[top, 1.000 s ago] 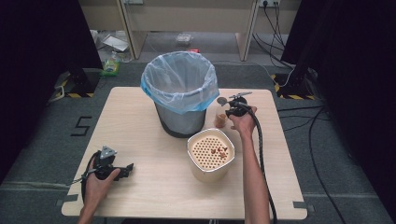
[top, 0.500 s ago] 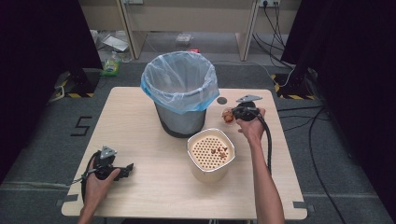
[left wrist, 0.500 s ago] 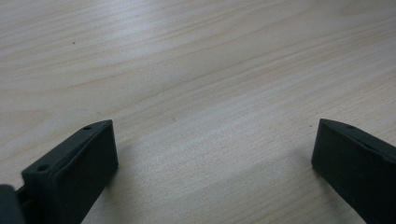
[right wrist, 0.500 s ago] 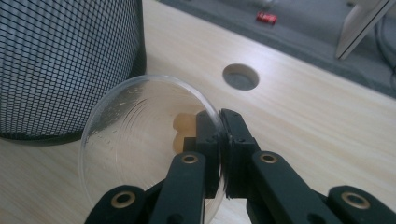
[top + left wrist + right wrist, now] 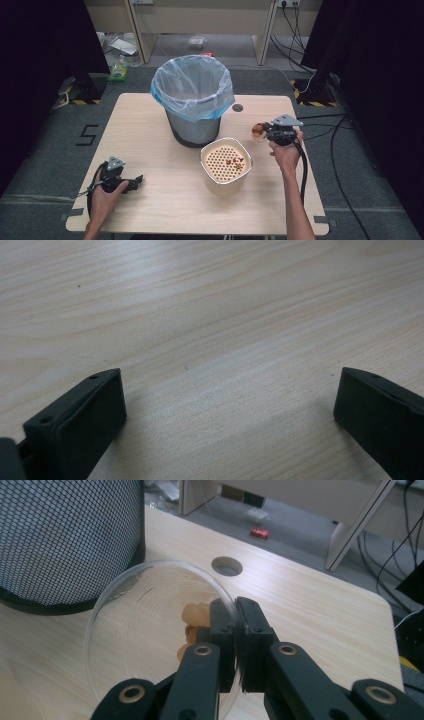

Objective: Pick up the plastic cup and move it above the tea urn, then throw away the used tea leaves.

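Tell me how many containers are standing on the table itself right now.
2: the bag-lined bin at the back centre, and the cream perforated tub in front of it. The clear dish is held up by the right hand-held gripper.

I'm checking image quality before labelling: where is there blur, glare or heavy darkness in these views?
High view: black at both sides, the table evenly lit. Left gripper view: the near fingers are soft and a pale sheen lies on the wood. Right gripper view: the clear dish shows faint reflections, and the mesh bin and floor clutter look slightly soft.
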Demonstrator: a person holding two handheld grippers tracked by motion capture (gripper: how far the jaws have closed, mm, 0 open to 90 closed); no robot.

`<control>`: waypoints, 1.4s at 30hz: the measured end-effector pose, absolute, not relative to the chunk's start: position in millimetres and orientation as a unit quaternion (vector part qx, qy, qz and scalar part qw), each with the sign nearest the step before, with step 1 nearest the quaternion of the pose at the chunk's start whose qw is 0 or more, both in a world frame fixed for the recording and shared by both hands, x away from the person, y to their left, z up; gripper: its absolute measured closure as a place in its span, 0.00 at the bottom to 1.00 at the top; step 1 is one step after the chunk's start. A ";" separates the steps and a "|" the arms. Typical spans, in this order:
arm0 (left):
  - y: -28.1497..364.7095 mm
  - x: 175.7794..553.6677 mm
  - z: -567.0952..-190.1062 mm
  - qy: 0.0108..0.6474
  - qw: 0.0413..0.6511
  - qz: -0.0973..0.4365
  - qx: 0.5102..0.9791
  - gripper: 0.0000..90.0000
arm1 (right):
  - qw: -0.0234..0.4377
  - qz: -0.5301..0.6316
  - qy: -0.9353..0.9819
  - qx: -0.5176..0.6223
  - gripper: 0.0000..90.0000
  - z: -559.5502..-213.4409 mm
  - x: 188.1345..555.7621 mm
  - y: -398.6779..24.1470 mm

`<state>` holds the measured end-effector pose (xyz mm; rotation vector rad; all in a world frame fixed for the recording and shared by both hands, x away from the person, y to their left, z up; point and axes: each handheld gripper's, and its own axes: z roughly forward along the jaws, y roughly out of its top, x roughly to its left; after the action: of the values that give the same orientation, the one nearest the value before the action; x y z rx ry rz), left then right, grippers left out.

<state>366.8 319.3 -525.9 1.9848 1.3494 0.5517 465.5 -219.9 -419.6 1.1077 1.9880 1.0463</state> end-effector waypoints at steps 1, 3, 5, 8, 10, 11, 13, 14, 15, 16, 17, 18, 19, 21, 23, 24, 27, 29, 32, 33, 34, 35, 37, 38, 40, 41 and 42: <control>319.3 366.8 -525.9 0.517 0.333 0.211 0.760 0.00 | 0.316 0.399 0.751 0.420 0.97 -420.2 462.2 -220.8; 319.3 366.8 -525.9 0.517 0.333 0.211 0.760 0.00 | 0.323 0.392 0.754 0.417 0.97 -420.2 457.4 -222.1; 319.3 366.8 -525.9 0.517 0.333 0.211 0.760 0.00 | 0.331 0.384 0.756 0.415 0.97 -417.5 454.5 -223.3; 319.3 366.8 -525.9 0.517 0.333 0.211 0.760 0.00 | 0.336 0.385 0.752 0.416 0.97 -413.8 450.6 -224.9; 319.3 366.8 -525.9 0.517 0.333 0.211 0.760 0.00 | 0.345 0.384 0.751 0.411 0.97 -409.9 445.1 -224.5; 319.3 366.8 -525.9 0.517 0.333 0.211 0.760 0.00 | 0.345 0.384 0.751 0.411 0.97 -409.9 445.1 -224.5; 319.3 366.8 -525.9 0.517 0.333 0.211 0.760 0.00 | 0.355 0.379 0.754 0.402 0.96 -407.5 440.7 -221.5; 319.3 366.8 -525.9 0.517 0.333 0.211 0.760 0.00 | 0.357 0.377 0.757 0.397 0.96 -407.0 439.6 -220.2; 319.3 366.8 -525.9 0.517 0.333 0.211 0.760 0.00 | 0.357 0.377 0.757 0.397 0.96 -407.0 439.6 -220.2; 319.3 366.8 -525.9 0.517 0.333 0.211 0.760 0.00 | 0.359 0.375 0.759 0.394 0.97 -406.4 438.5 -218.9; 319.3 366.8 -525.9 0.517 0.333 0.211 0.760 0.00 | 0.361 0.375 0.759 0.391 0.96 -405.7 437.5 -217.8; 319.3 366.8 -525.9 0.517 0.333 0.211 0.760 0.00 | 0.364 0.375 0.760 0.385 0.96 -404.0 435.8 -216.1; 319.3 366.8 -525.9 0.517 0.333 0.211 0.760 0.00 | 0.366 0.376 0.760 0.384 0.96 -403.1 434.8 -215.2; 319.3 366.8 -525.9 0.517 0.333 0.211 0.760 0.00 | 0.369 0.377 0.759 0.382 0.96 -402.0 433.9 -214.4; 319.3 366.8 -525.9 0.517 0.333 0.211 0.760 0.00 | 0.372 0.379 0.758 0.379 0.96 -399.8 431.8 -212.9; 319.3 366.8 -525.9 0.517 0.333 0.211 0.760 0.00 | 0.373 0.380 0.758 0.377 0.96 -398.6 430.6 -212.2; 319.3 366.8 -525.9 0.517 0.333 0.211 0.760 0.00 | 0.379 0.384 0.757 0.369 0.96 -393.0 425.7 -208.1; 319.3 366.8 -525.9 0.516 0.333 0.211 0.760 0.00 | 0.381 0.387 0.755 0.368 0.96 -391.4 424.3 -207.0; 319.2 366.8 -525.9 0.516 0.333 0.211 0.761 0.00 | 0.389 0.391 0.753 0.358 0.96 -386.0 421.1 -204.4; 319.2 366.7 -525.9 0.515 0.333 0.210 0.761 0.00 | 0.391 0.393 0.752 0.357 0.96 -384.0 419.6 -203.2; 319.2 366.7 -525.9 0.514 0.333 0.210 0.762 0.00 | 0.397 0.397 0.750 0.349 0.96 -379.7 417.2 -200.8; 319.2 366.7 -525.9 0.513 0.333 0.210 0.763 0.00 | 0.397 0.397 0.750 0.349 0.96 -379.7 417.2 -200.8; 319.1 366.7 -525.9 0.512 0.334 0.209 0.764 0.00 | 0.407 0.403 0.746 0.338 0.96 -373.0 412.3 -195.6; 319.1 366.7 -525.9 0.511 0.334 0.209 0.764 0.00 | 0.411 0.406 0.745 0.334 0.96 -370.6 410.3 -193.6; 319.1 366.7 -525.8 0.511 0.334 0.209 0.764 0.00 | 0.416 0.410 0.744 0.324 0.96 -365.4 406.5 -189.7; 319.1 366.7 -525.9 0.511 0.334 0.209 0.764 0.00 | 0.416 0.410 0.744 0.324 0.96 -365.4 406.5 -189.7; 319.1 366.7 -525.9 0.511 0.334 0.209 0.764 0.00 | 0.424 0.416 0.740 0.316 0.96 -360.5 402.3 -185.2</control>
<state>366.7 319.1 -525.9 1.9937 1.3348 0.5455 402.3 -185.2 -360.5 0.7893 1.8517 1.0396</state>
